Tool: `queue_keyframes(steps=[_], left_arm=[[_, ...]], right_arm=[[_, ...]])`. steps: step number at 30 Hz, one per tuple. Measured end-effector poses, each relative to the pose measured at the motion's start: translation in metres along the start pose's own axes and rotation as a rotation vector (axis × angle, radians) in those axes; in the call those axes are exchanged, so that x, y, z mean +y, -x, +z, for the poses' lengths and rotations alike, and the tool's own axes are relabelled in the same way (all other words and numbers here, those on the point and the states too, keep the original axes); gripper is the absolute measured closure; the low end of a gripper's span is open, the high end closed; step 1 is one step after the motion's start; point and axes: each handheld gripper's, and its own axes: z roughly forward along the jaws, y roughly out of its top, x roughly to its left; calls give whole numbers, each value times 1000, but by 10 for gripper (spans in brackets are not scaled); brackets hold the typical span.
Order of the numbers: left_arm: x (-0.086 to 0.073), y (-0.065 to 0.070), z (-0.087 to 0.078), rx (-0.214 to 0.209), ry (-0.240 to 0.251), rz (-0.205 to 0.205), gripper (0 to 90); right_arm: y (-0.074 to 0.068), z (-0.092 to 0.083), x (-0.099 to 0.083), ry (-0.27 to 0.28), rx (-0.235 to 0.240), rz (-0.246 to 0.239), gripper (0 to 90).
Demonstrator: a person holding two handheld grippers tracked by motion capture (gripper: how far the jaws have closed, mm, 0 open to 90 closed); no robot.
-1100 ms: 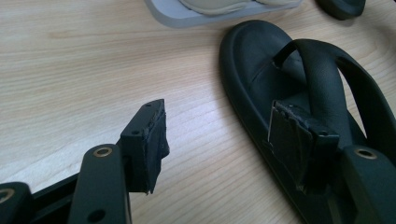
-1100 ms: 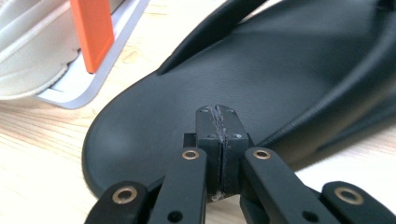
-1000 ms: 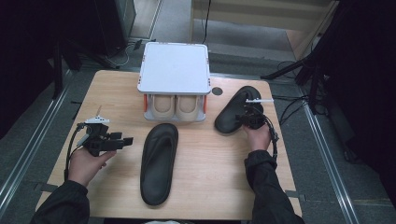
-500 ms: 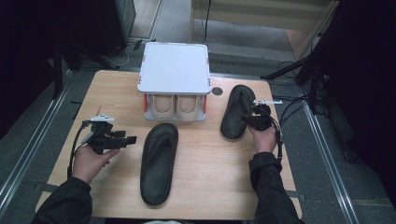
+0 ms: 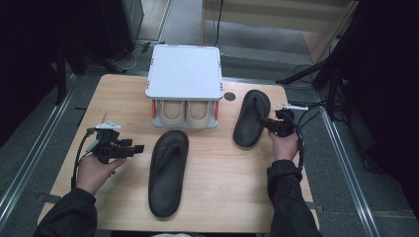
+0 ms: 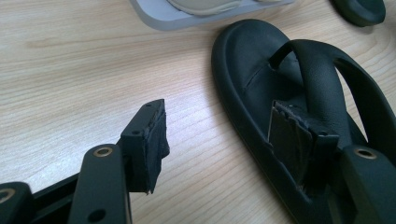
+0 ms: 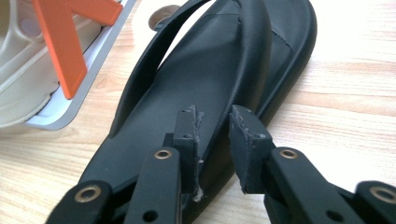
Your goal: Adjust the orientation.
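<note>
The right-hand black flip-flop (image 5: 251, 117) lies sole-down at the right of the frame, matte, its strap arching over the footbed. The right gripper (image 5: 273, 125) sits at its outer edge, jaws just parted, apparently clear of the rim. A second flip-flop (image 5: 168, 170) lies lower centre; the left gripper (image 5: 139, 147) gapes empty beside it. The grey shoe rack (image 5: 185, 74) stands behind.
</note>
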Motion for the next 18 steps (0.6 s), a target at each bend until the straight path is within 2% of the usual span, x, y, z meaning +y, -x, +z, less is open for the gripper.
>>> queue_keyframes(steps=[12,18], left_arm=[[-10,-1,-8,13,7,-14,375],[-16,-2,-13,24,7,-18,374]], right_arm=[[7,13,6,8,-39,34,567],[9,23,9,8,-51,49,557]])
